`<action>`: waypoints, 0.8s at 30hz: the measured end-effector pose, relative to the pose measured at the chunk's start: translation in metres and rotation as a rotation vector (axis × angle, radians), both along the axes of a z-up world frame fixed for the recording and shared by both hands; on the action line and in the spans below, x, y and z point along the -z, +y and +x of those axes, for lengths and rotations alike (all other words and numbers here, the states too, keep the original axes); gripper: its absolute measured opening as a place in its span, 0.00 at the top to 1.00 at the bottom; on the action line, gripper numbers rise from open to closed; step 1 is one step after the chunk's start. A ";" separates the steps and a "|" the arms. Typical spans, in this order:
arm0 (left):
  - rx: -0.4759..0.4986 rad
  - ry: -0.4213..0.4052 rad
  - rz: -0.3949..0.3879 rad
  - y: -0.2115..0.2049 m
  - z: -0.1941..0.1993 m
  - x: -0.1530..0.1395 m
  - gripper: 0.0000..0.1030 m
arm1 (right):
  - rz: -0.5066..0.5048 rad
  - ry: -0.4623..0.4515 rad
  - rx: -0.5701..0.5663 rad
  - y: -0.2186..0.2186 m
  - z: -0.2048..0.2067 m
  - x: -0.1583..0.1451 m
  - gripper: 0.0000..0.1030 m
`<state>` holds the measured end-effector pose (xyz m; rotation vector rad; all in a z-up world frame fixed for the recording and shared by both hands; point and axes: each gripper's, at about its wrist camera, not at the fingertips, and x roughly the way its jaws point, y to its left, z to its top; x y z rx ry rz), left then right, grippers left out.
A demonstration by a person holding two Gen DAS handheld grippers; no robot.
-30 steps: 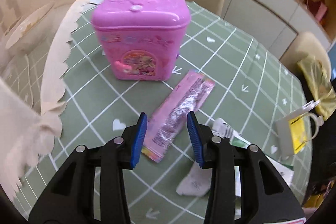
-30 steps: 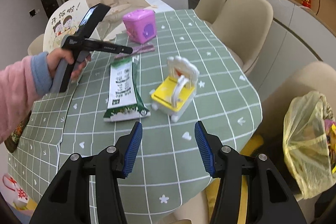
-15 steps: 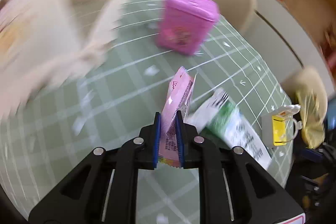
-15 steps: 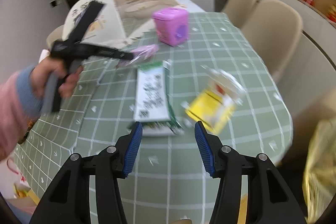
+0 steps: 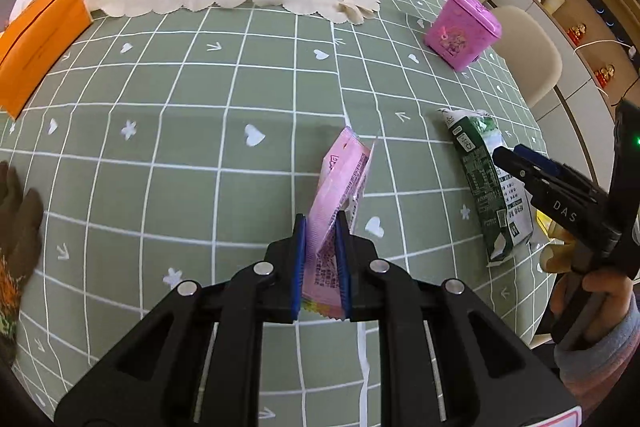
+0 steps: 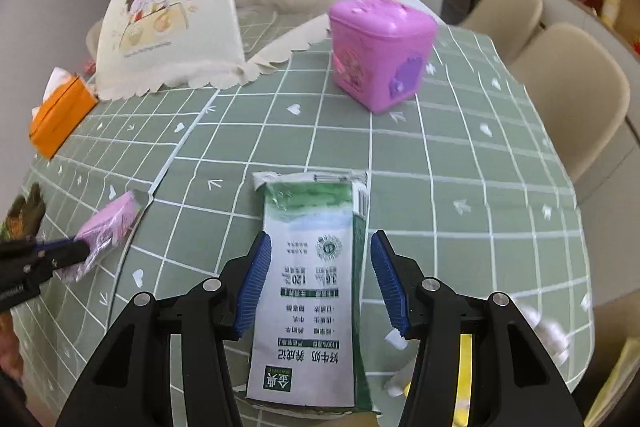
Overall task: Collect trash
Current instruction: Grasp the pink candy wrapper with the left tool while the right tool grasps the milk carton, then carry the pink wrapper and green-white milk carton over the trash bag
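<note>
Pinching the pink wrapper [image 5: 344,183] tight, the left gripper [image 5: 322,259] holds it up off the green checked tablecloth [image 5: 180,147]. The right gripper [image 6: 320,279] is wide open, one finger each side of the flat milk carton [image 6: 312,291] lying there.

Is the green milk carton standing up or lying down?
Lying down. The green milk carton lies flattened on the tablecloth, printed side up, between the open right gripper fingers.
</note>
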<state>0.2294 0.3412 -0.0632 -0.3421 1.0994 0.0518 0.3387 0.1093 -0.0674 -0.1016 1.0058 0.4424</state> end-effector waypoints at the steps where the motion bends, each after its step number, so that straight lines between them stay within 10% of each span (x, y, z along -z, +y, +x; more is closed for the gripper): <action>1: -0.001 -0.003 -0.002 0.000 -0.001 0.000 0.86 | 0.014 0.013 0.000 -0.001 -0.003 0.001 0.52; 11: 0.016 0.004 -0.044 -0.003 -0.009 0.008 0.86 | 0.017 -0.023 -0.095 0.001 -0.049 -0.009 0.45; 24: -0.004 0.018 -0.060 0.000 -0.021 0.016 0.86 | -0.114 0.032 -0.047 0.026 -0.014 0.012 0.45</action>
